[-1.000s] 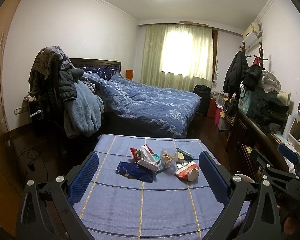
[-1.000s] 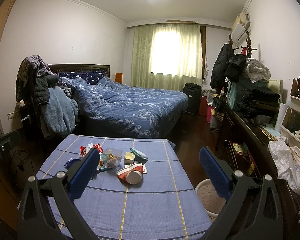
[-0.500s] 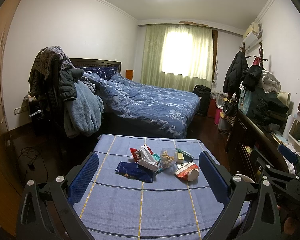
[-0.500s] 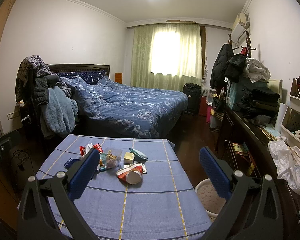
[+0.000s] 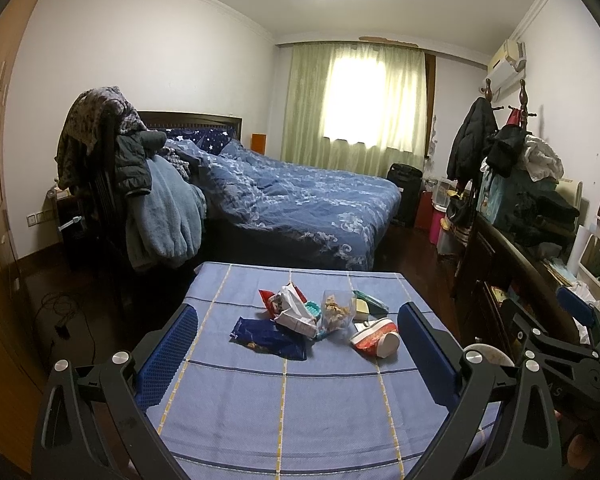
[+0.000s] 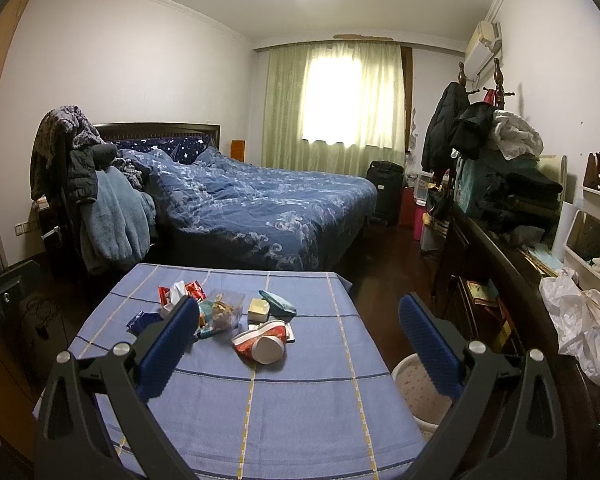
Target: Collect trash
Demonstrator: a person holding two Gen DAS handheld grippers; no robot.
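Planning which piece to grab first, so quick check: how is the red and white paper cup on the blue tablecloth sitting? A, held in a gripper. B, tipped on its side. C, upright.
B: the paper cup lies on its side on the tablecloth, apart from both open grippers.

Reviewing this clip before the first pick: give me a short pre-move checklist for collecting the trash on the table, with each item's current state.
1. left gripper open and empty: ok, jaws stand wide apart.
2. right gripper open and empty: ok, jaws stand wide apart.
3. Trash in view and unobstructed: ok; the tipped paper cup, dark blue wrapper and clear plastic bag lie clustered on the table.
4. Nearest piece free to grasp: ok, the paper cup lies at the pile's near edge.
5. Bin located: ok, a white basket stands on the floor off the table's right edge.
6. Basket has room: cannot tell, mostly hidden.
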